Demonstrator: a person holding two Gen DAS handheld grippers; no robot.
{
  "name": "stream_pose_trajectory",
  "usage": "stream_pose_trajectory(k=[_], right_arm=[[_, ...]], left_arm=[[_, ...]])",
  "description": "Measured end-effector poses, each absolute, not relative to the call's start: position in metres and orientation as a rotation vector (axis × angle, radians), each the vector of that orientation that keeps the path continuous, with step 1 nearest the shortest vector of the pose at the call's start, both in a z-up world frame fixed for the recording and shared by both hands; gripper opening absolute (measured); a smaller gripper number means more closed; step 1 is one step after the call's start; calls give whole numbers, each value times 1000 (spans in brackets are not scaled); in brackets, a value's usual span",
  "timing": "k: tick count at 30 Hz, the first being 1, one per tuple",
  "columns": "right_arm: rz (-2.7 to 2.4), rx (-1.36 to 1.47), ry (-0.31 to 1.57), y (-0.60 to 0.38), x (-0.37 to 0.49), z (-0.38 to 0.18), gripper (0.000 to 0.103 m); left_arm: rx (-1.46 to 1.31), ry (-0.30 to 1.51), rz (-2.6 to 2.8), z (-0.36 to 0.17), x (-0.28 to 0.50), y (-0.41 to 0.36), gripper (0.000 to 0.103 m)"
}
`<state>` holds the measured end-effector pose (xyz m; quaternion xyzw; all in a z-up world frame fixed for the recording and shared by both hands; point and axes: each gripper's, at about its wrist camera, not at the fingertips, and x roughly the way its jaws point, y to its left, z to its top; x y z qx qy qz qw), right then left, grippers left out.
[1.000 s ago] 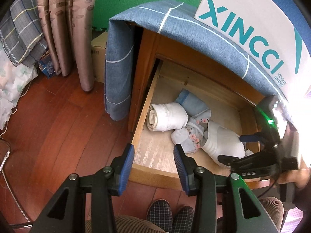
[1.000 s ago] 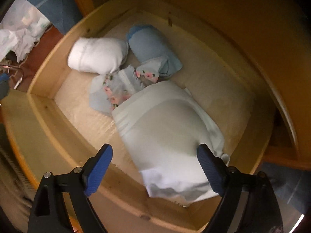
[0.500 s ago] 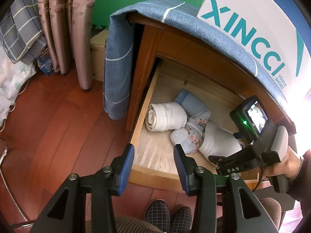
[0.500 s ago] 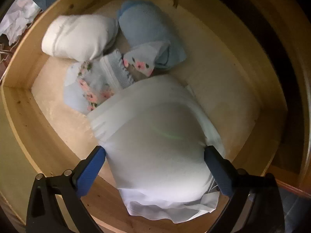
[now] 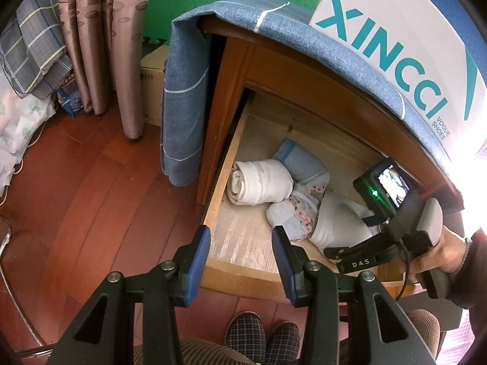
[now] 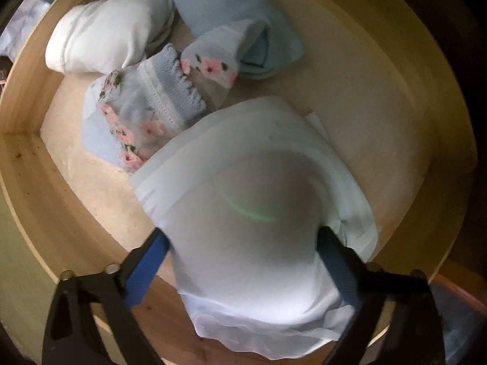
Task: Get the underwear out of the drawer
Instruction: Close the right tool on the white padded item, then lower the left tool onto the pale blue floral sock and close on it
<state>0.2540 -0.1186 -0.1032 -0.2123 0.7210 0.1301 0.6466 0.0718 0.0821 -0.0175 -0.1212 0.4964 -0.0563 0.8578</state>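
The wooden drawer (image 5: 243, 261) stands open. In it lie a large white folded underwear bundle (image 6: 243, 200), a floral pale-blue piece (image 6: 143, 118), a white roll (image 6: 106, 33) and a light-blue roll (image 6: 225, 9). My right gripper (image 6: 243, 240) is open, its blue pads on either side of the white bundle, pressed close to its flanks. In the left wrist view the right gripper's body (image 5: 380, 228) reaches into the drawer over the white bundle (image 5: 338, 222). My left gripper (image 5: 240, 258) is open and empty, above the drawer's front edge.
A blue cloth (image 5: 185, 97) drapes over the cabinet top, with a white XINCCI shoe box (image 5: 395, 45) on it. Curtains (image 5: 121, 45), a cardboard box (image 5: 152, 82) and bedding (image 5: 27, 48) stand to the left on the red wood floor (image 5: 76, 197). My slippers (image 5: 261, 340) are below.
My right gripper has moved down into the drawer, so its open pads now straddle the white bundle. The left gripper has stayed nearly still.
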Motion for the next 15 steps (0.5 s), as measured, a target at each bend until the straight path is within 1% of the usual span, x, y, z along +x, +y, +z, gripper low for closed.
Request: stream_pose_trajectory(k=[2,4,5,7,10,12,15], right_arm=[[286,-438,1645,-128,254,-103,76],[278,-406,1639,-135,257,-97,59],[269,-387,1640,-138,257,-94,54],[263,-374,1638,-144,254,-89,32],[229,-349,1635,-154,250,-83,22],[205,-331,1618,-160,244,-77,17],[179,-292,1589,-171,220,-62,14]], left_arm=[[-257,1043,-118,-17,72,82,43],[-255,1043,-117,-17,72,82,43],[-254,1044,-118,-18,72,82,43],[-254,1044,-118,-18,73,82,43],[-254,1044,-119,-18,72,82,43],[-252,1044,-120,-18,72,82,43],[-252,1045,-122,-18,72,81,43]])
